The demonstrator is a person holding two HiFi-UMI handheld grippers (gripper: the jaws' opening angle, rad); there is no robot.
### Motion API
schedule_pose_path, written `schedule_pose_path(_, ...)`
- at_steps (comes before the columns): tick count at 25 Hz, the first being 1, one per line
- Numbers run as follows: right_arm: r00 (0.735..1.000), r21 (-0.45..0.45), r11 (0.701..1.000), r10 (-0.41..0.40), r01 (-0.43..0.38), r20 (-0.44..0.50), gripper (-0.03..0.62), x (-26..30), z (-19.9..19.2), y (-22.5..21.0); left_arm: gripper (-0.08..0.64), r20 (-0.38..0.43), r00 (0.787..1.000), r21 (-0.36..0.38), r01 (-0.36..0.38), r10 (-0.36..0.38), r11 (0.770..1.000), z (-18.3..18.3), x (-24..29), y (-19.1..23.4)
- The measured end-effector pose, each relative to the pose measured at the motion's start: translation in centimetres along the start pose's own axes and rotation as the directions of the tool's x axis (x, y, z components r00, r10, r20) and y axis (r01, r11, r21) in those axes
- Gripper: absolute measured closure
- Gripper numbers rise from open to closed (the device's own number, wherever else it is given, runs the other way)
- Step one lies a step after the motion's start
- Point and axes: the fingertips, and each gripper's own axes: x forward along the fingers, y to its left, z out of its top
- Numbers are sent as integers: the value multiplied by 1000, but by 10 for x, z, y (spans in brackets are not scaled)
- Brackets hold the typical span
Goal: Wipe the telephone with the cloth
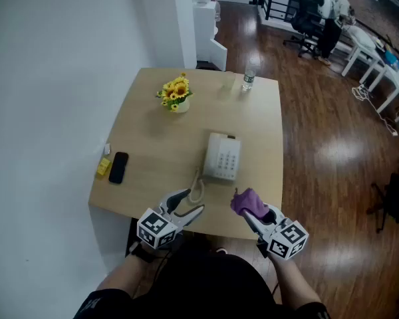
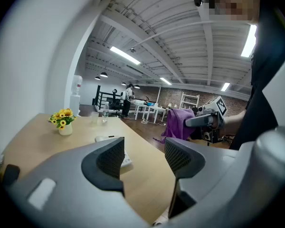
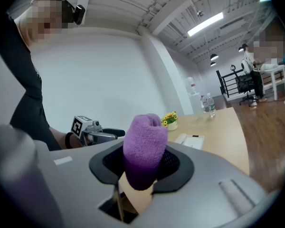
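Near edge, right: right gripper [image 1: 251, 214], jaws clamped on a bunched purple cloth [image 1: 246, 201], held above the table [image 1: 166, 138].
Near edge, left: left gripper [image 1: 189, 203], jaws wide apart, nothing between them, close to what looks like the cord [image 1: 197, 188].
Mid-table, just beyond both: white phone [image 1: 223, 157], not yet touched by the cloth.
Step judged in hand: carrying the cloth to the phone. To do well: move forward and left, lower until the cloth's free end presses flat on the top, and wipe in straight strokes. The left gripper could brace the near-left edge against sliding, clear of the cord.
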Motion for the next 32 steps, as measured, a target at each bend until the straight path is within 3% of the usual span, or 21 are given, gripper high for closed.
schedule_pose_path(11,991,-132,991,-50,33,-127,454,123,35,-60,298,-36,996,-6,83,-84,996,6,39,86)
schedule_pose_path(17,962,-267,962,-123,55,-246,454,194,39,-101,296,-62,991,16,123,-122,992,4,54,122)
schedule_pose_path(23,908,-355,935,-157,9,-390,454,269,32,-145,295,-57,994,-12,95,-95,995,1,59,148)
schedule_pose_path(32,789,-428,902,-222,-56,-573,456,358,-10,-201,295,-108,994,-80,26,-34,996,-28,55,174)
